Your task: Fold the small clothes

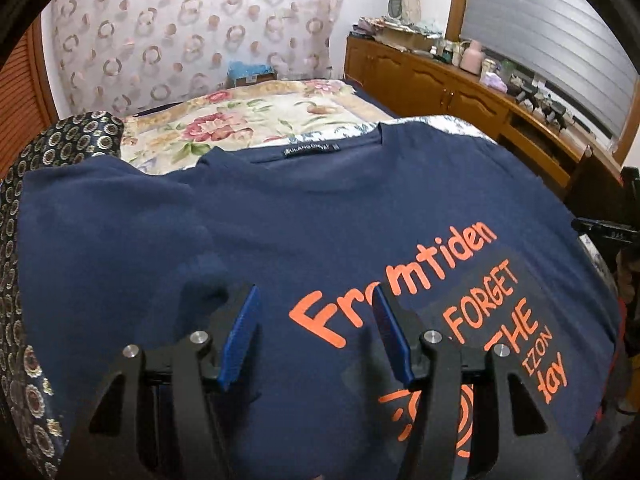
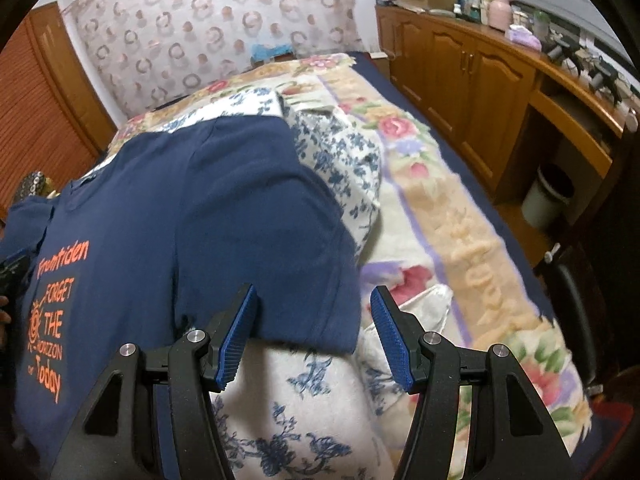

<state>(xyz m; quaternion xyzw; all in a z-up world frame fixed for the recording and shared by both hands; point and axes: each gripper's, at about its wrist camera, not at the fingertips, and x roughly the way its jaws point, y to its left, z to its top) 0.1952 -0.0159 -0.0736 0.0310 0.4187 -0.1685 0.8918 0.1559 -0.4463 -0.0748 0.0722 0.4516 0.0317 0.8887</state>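
Observation:
A navy T-shirt [image 1: 280, 220] with orange lettering lies spread face up on the bed, collar at the far end. It also shows in the right wrist view [image 2: 208, 208], its right sleeve lying over a white cloth with blue flowers [image 2: 304, 396]. My left gripper [image 1: 316, 312] is open and empty above the shirt's chest. My right gripper [image 2: 312, 316] is open and empty, hovering over the right sleeve's hem. The right gripper's black body shows at the right edge of the left wrist view [image 1: 604, 232].
A floral blanket [image 2: 460, 216] covers the bed. A dark patterned cloth [image 1: 24, 240] lies left of the shirt. A wooden cabinet [image 2: 472, 60] with clutter on top runs along the right wall, with a grey bin [image 2: 548, 196] on the floor.

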